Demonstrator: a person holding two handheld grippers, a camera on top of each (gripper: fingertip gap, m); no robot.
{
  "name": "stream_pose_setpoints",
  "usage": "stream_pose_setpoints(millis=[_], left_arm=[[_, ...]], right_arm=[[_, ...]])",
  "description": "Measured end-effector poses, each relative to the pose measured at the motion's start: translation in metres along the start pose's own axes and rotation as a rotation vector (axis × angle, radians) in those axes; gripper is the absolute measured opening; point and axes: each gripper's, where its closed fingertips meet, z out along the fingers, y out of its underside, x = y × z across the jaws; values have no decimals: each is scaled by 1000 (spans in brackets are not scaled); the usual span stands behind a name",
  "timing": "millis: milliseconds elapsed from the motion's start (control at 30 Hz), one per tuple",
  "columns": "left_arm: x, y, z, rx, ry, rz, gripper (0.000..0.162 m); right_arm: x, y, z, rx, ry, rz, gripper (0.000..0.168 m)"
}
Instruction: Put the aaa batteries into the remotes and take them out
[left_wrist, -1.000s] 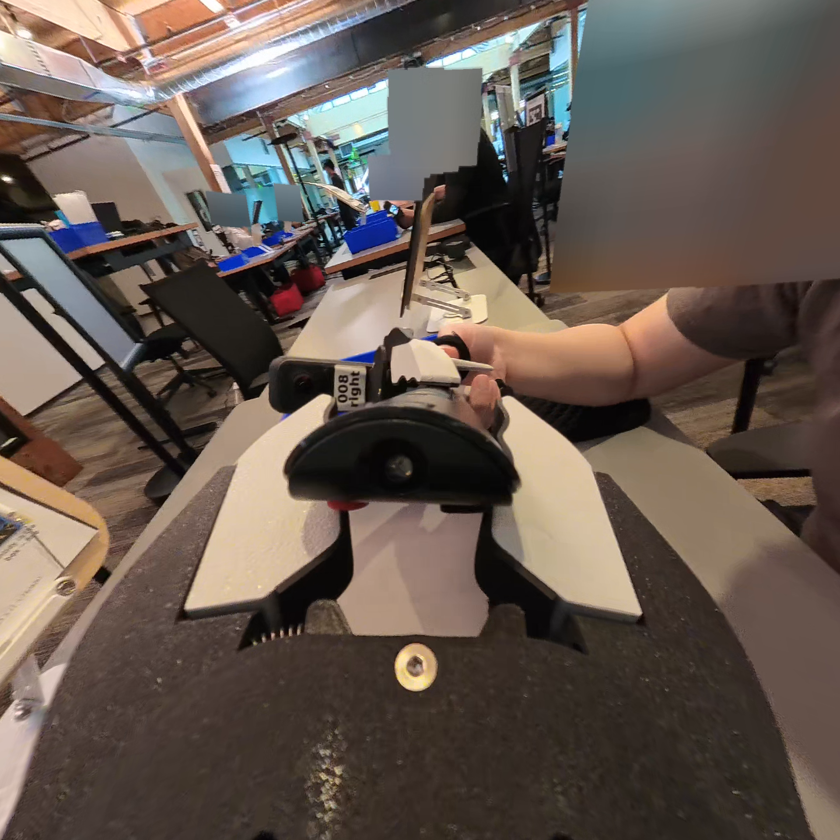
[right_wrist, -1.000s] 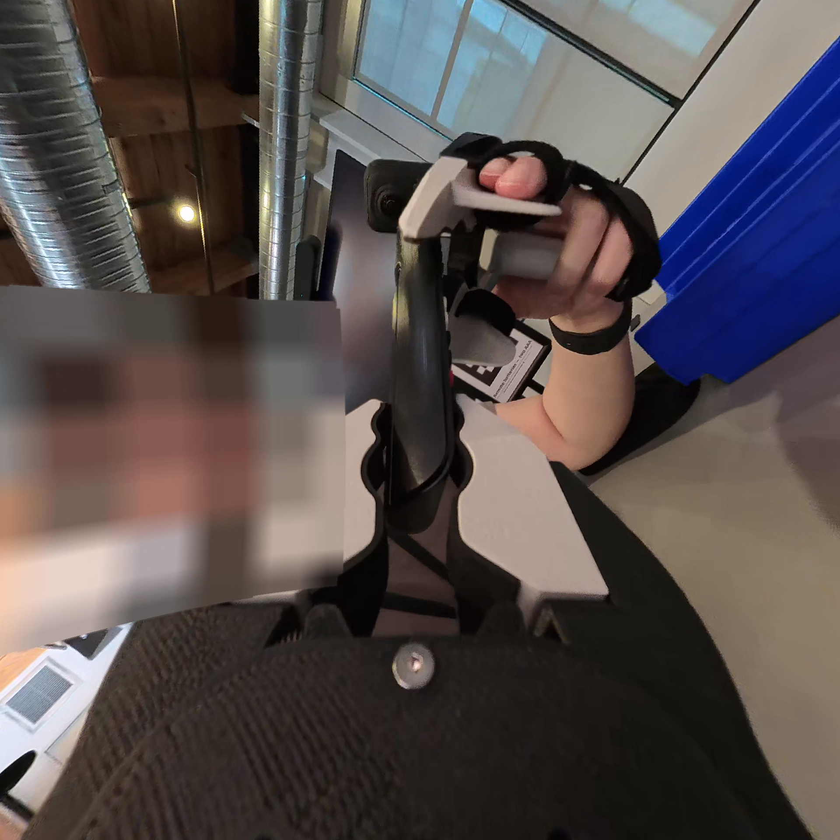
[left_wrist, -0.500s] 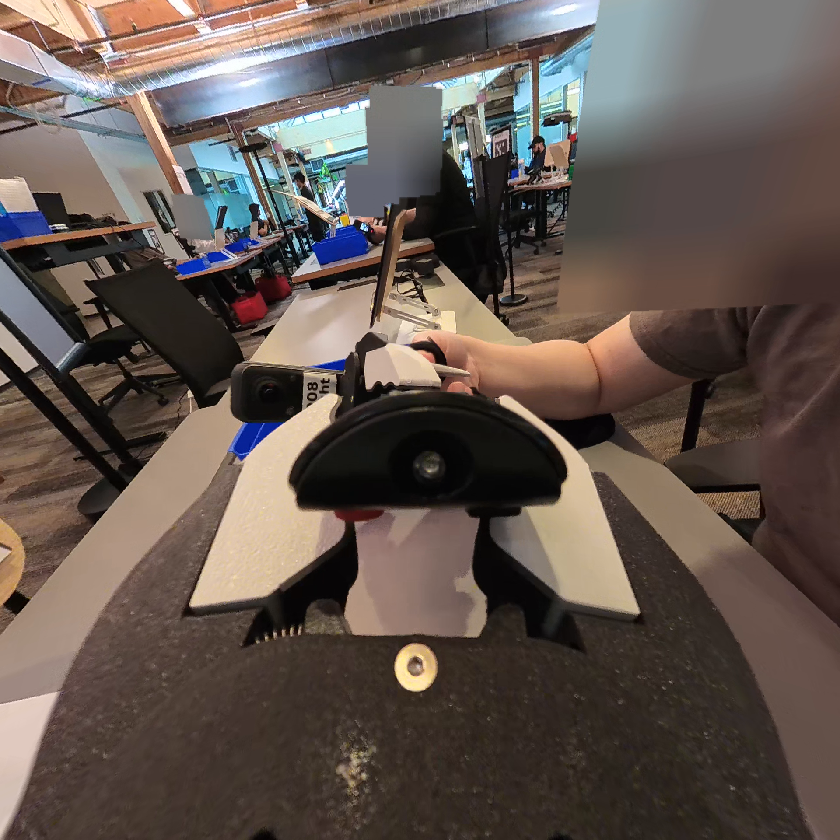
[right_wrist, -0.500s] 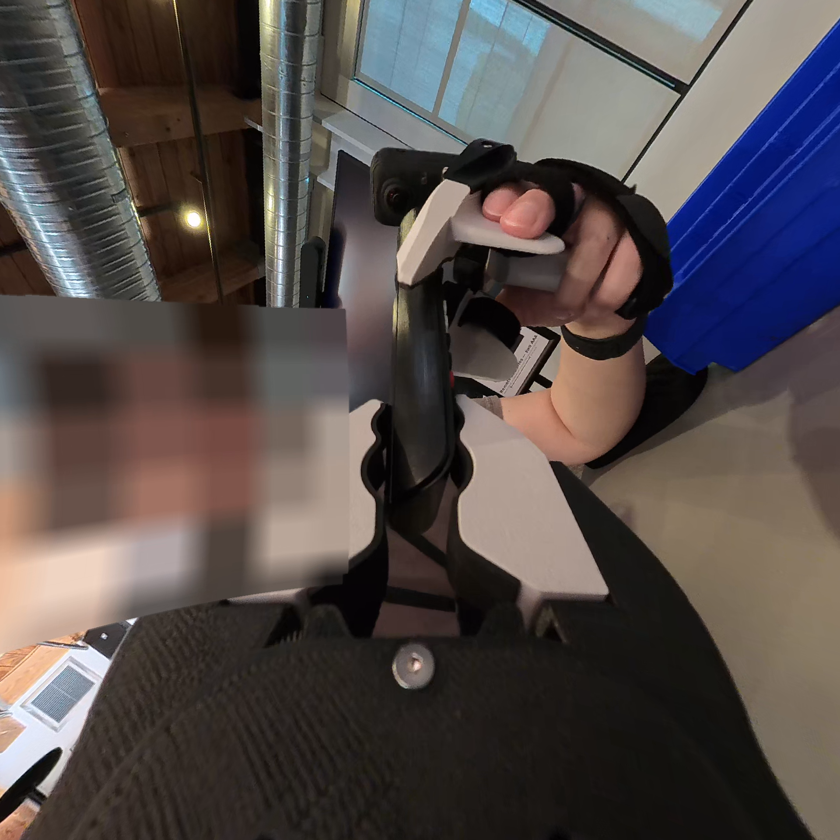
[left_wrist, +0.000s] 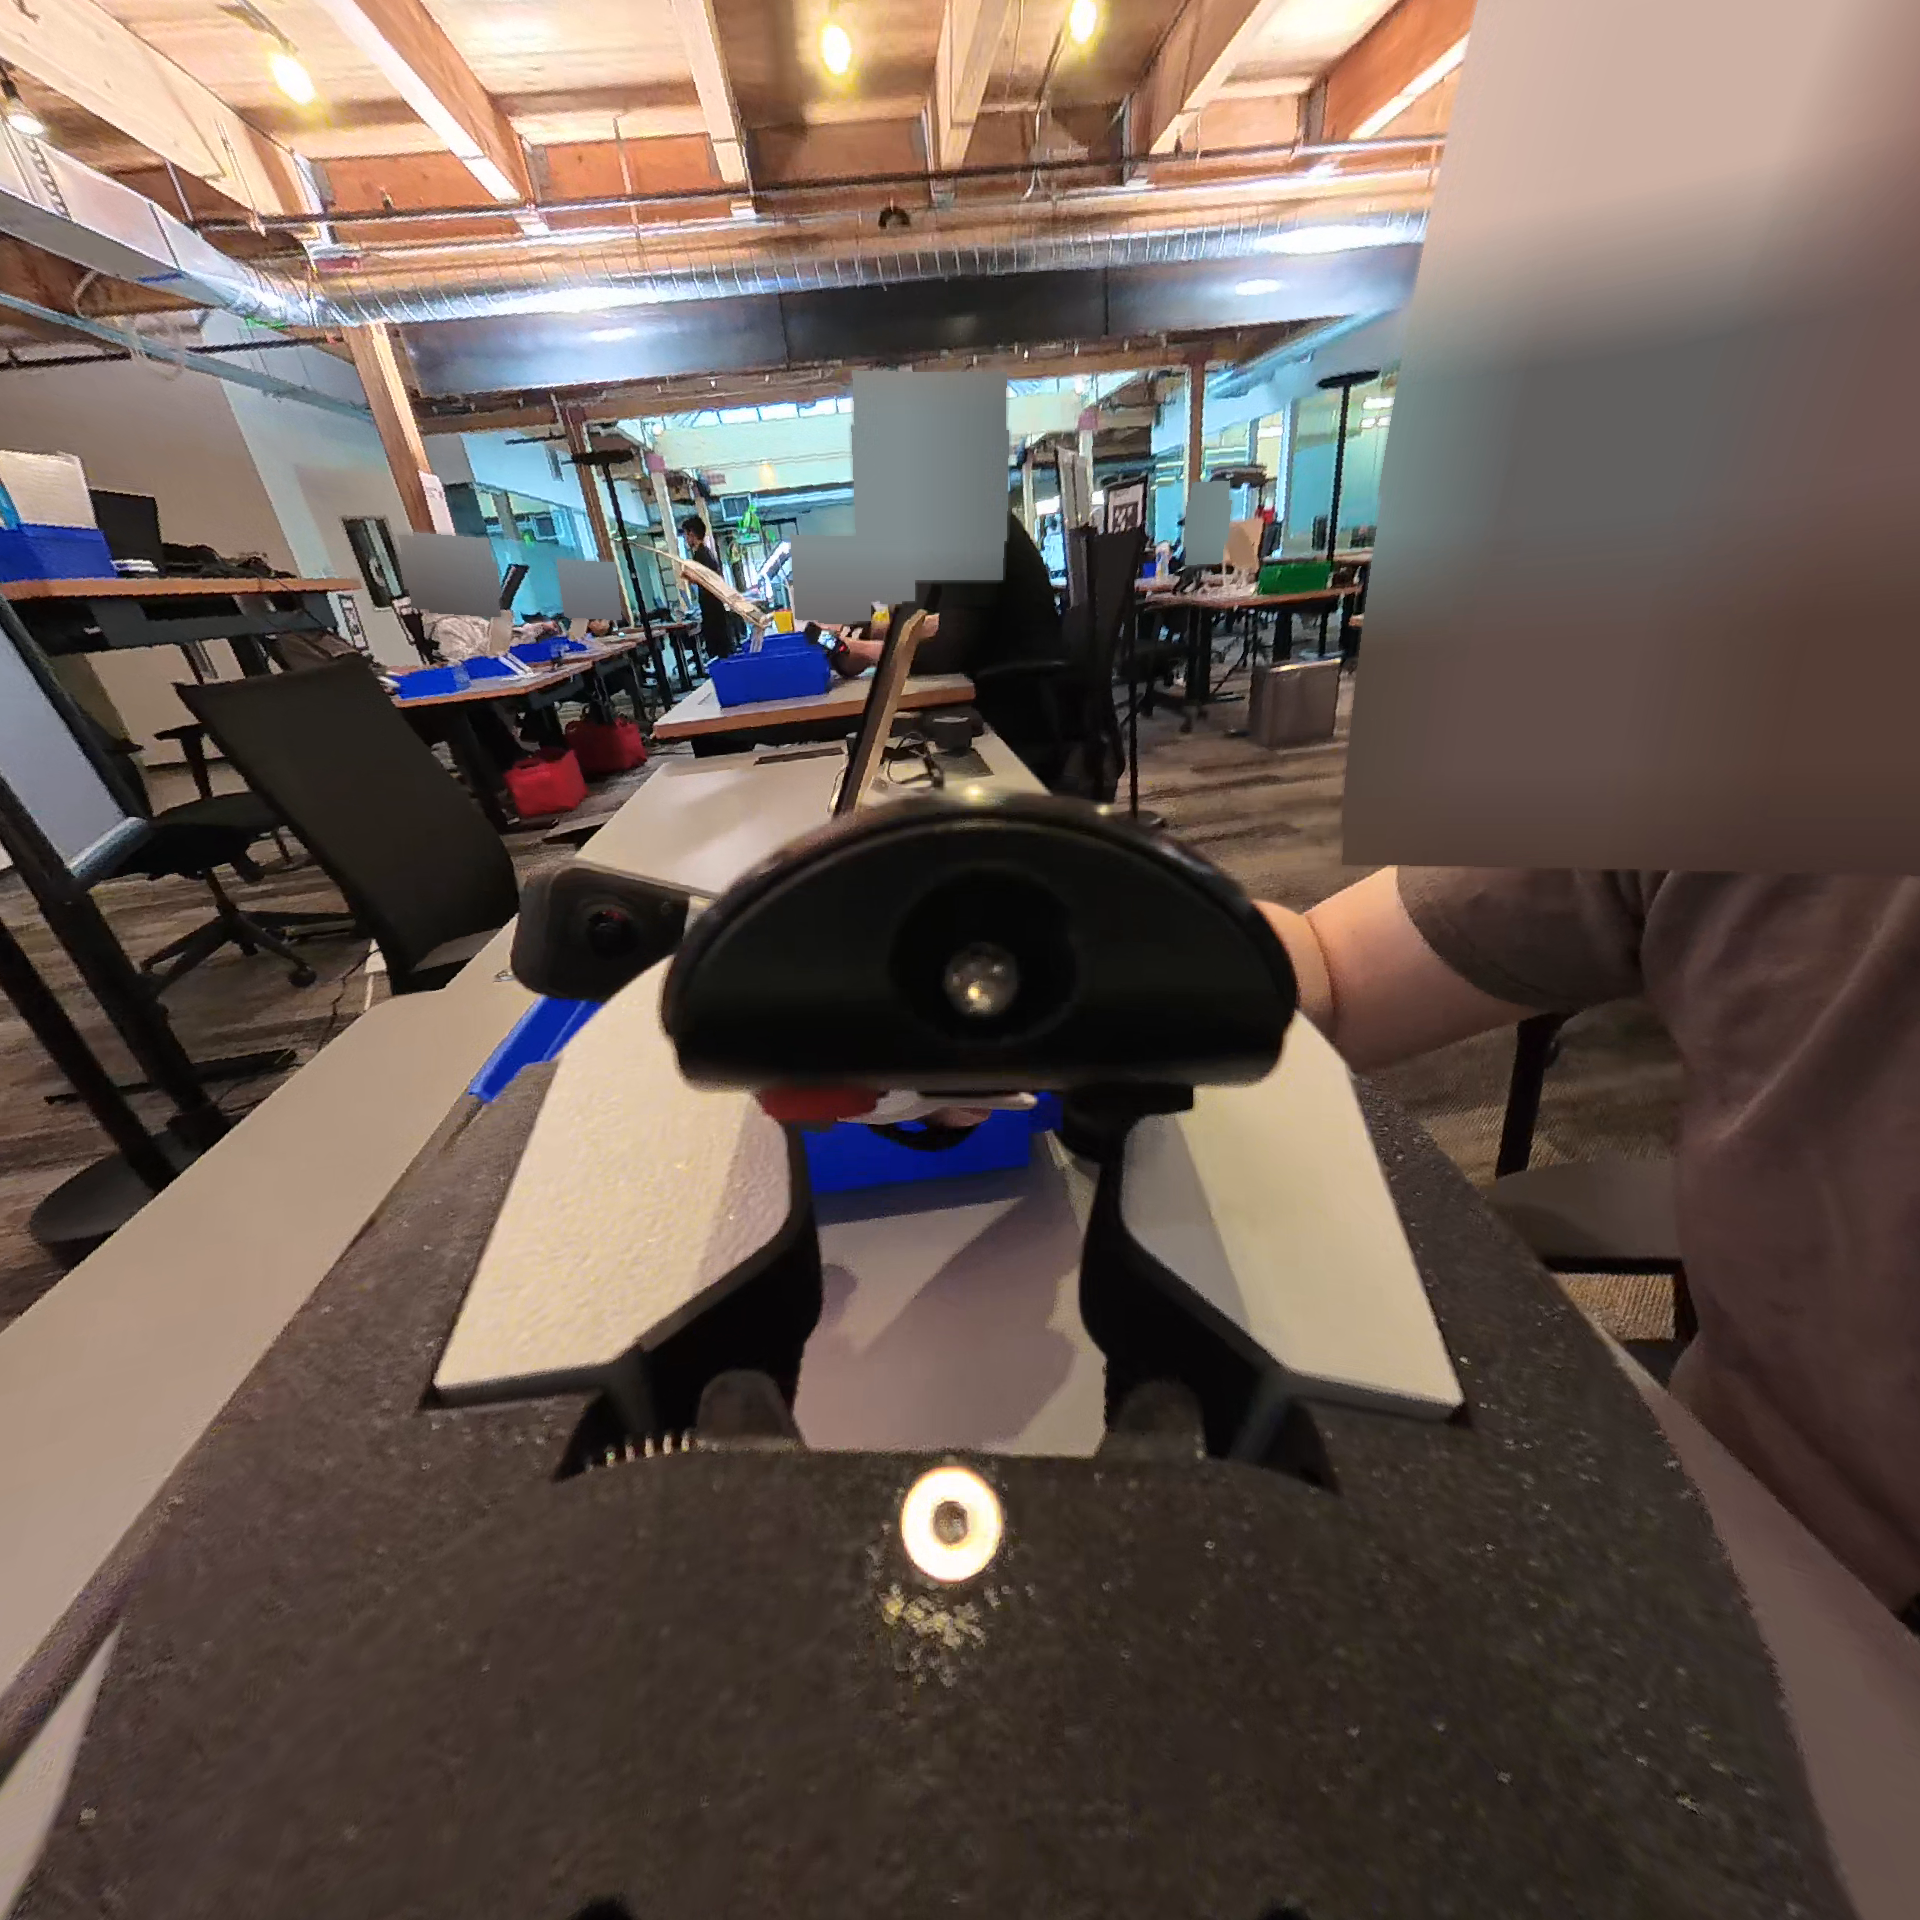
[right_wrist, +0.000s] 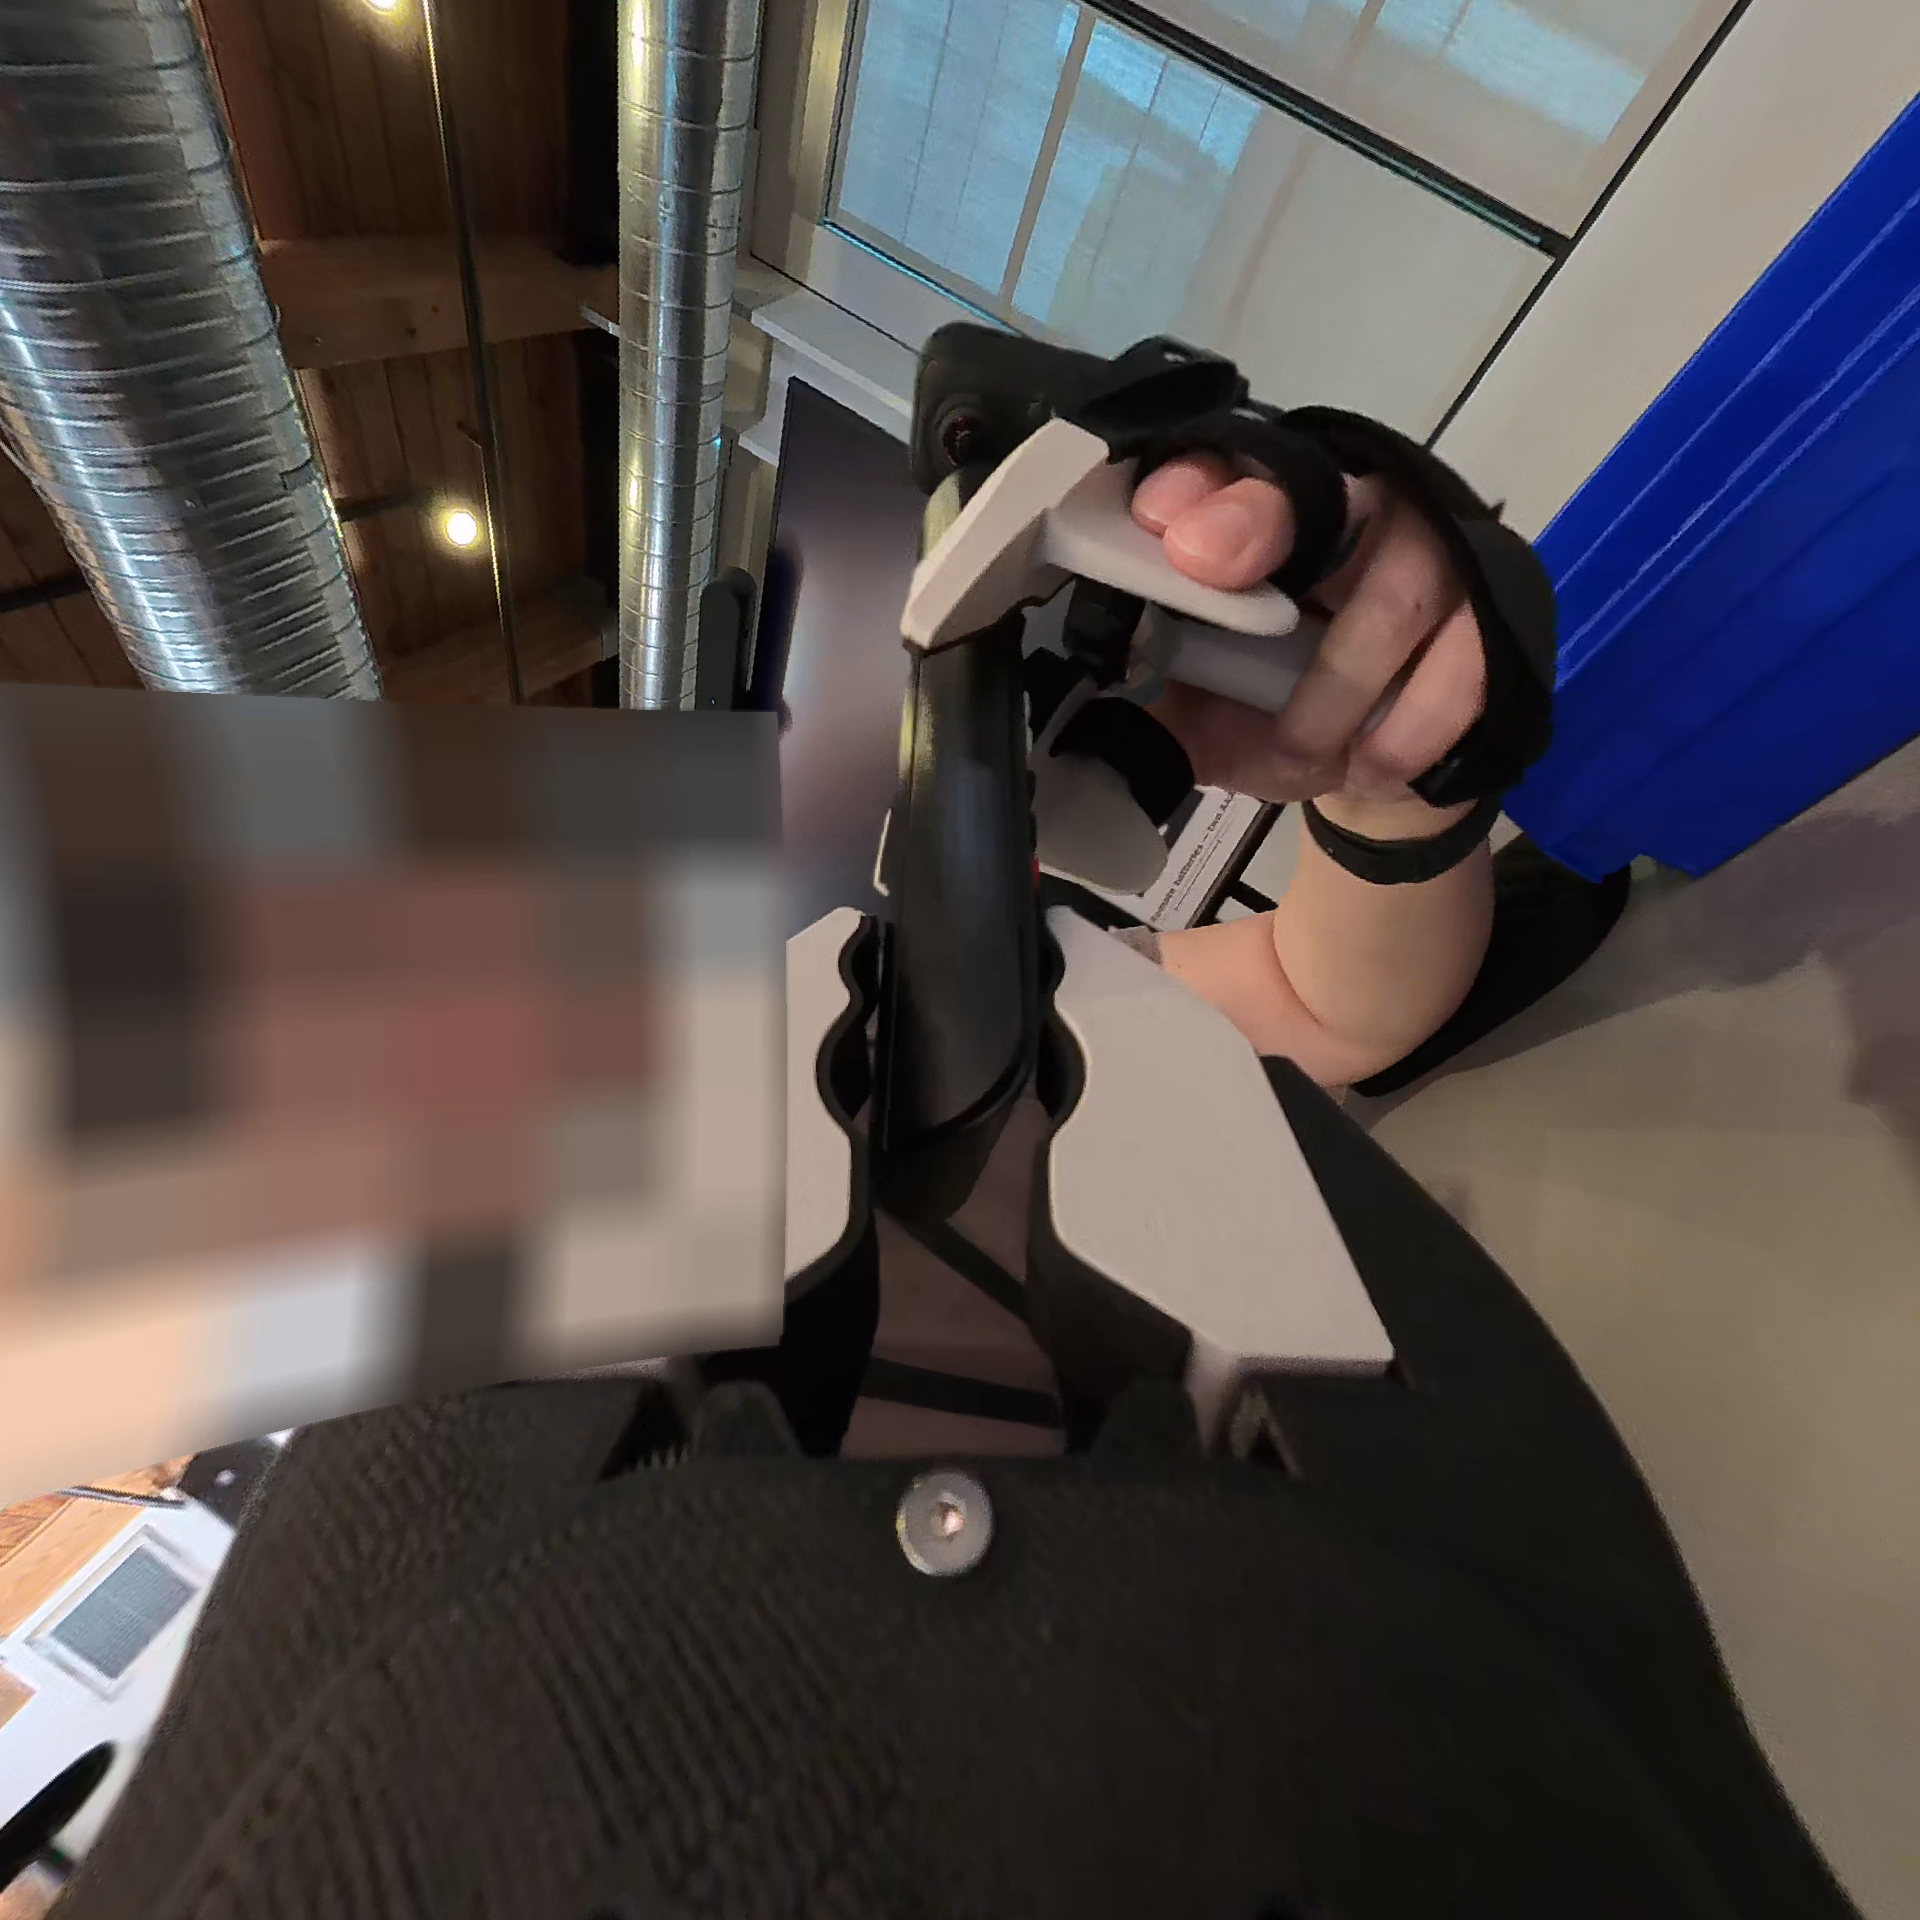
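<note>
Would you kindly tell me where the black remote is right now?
The long black plastic remote stands clamped in the right claw, while its far end sits at the left claw's tips.

The black remote (left_wrist: 977, 945) fills the centre of the left wrist view, end-on and soft with blur, and hides most of the other gripper behind it; only that gripper's camera (left_wrist: 597, 925) shows at its left. A blue bin (left_wrist: 914, 1153) shows only in part below the remote. In the right wrist view the remote's (right_wrist: 961, 894) lower end is sunk between the fingers (right_wrist: 1164, 1164). A blue bin (right_wrist: 1756, 540) is cut off by the right edge. No battery can be made out.
</note>
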Motion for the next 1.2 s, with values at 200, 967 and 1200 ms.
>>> stream_pose_setpoints(millis=[200,967,1200], left_arm=[[-6,0,-2,12,-24,-13,62],[-21,34,-9,-292,-146,155,67],[-16,31,-4,-224,-94,24,66]], right_arm=[[4,-11,-8,66,89,-49,43],[11,-6,-19,3,182,-72,25],[6,-18,-15,71,170,-170,24]])
